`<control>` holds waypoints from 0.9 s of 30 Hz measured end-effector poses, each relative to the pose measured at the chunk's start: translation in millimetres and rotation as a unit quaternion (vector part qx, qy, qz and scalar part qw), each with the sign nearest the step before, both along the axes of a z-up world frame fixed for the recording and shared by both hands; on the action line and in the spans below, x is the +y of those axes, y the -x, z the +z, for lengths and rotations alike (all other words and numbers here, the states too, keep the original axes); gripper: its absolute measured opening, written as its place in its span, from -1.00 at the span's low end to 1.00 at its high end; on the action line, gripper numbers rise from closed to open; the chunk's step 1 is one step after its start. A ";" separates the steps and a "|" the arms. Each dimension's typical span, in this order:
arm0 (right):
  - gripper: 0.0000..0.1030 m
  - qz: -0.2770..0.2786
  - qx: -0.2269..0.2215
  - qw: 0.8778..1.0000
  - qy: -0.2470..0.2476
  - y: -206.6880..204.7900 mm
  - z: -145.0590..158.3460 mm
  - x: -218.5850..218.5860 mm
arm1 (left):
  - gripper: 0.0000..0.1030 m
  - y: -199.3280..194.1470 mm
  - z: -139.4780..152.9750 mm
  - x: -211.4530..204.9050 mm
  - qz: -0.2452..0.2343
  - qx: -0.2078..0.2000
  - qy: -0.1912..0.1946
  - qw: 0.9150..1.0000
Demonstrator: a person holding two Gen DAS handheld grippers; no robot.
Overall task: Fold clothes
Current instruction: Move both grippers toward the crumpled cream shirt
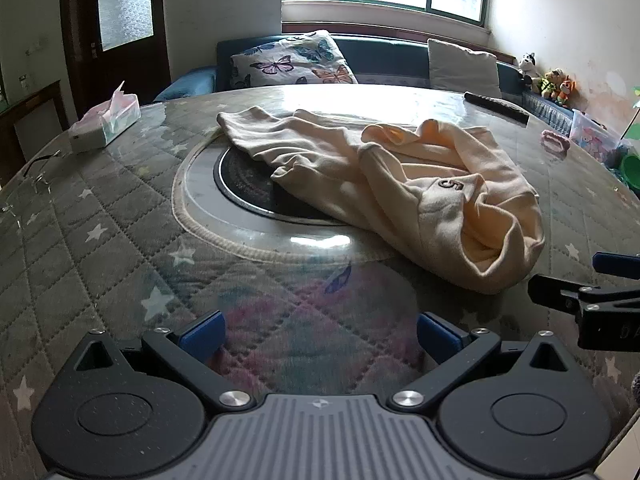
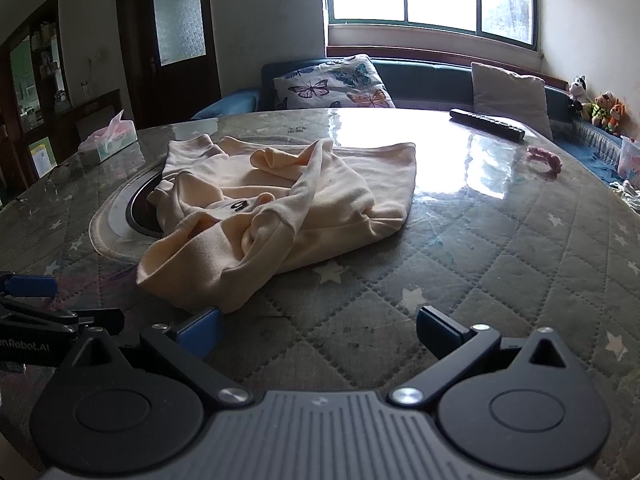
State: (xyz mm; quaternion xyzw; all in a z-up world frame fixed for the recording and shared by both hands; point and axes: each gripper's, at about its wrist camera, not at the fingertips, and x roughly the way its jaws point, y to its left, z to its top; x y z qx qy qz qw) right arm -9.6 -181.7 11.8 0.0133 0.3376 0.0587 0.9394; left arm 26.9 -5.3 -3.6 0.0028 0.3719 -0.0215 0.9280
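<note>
A cream sweatshirt [image 1: 400, 184] lies crumpled on the round glass-topped table [image 1: 100, 220], partly over a dark round insert [image 1: 244, 184] at the table's middle. In the right wrist view the same sweatshirt [image 2: 280, 208] is bunched, with a dark number patch facing up. My left gripper [image 1: 320, 334] hovers over the table's near edge, open, nothing between its fingers, the garment ahead and to the right. My right gripper [image 2: 318, 330] is open too, its left fingertip [image 2: 200, 330] close to the garment's near hem. Each gripper shows at the edge of the other's view.
A tissue box [image 1: 106, 122] sits at the far left of the table, a black remote [image 2: 486, 124] and a pink object [image 2: 544, 160] at the far right. Behind the table runs a blue sofa with a butterfly cushion [image 1: 292, 62] and soft toys.
</note>
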 end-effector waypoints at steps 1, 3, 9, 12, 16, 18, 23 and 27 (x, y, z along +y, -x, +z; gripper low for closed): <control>1.00 0.000 0.001 1.000 0.000 -0.8 -0.1 -0.2 | 1.00 -1.3 0.5 0.1 -0.001 0.000 -0.001 1.000; 1.00 -0.001 0.002 1.000 -0.001 -3.1 0.2 -1.1 | 1.00 -3.6 2.2 0.0 -0.002 0.000 -0.001 1.000; 1.00 -0.002 0.002 1.000 -0.004 -8.3 1.4 -2.7 | 1.00 -10.6 4.7 -0.5 -0.003 0.001 0.000 1.000; 1.00 -0.002 0.004 1.000 -0.004 -11.5 2.8 -2.7 | 1.00 -13.3 5.2 -0.9 -0.003 0.003 0.001 1.000; 1.00 -0.001 0.003 1.000 -0.004 -13.9 3.9 -2.9 | 1.00 -17.1 6.0 -1.3 -0.004 0.005 0.001 1.000; 1.00 -0.001 0.003 1.000 -0.004 -17.1 5.5 -2.9 | 1.00 -18.7 6.8 -1.5 -0.004 0.005 0.000 1.000; 1.00 0.001 0.002 1.000 -0.007 -22.6 10.5 -3.0 | 1.00 -26.0 15.7 -1.2 -0.005 -0.006 -0.003 1.000; 1.00 0.006 -0.007 1.000 -0.006 -31.3 20.0 -4.9 | 1.00 -37.8 30.3 0.1 -0.009 -0.023 0.007 1.000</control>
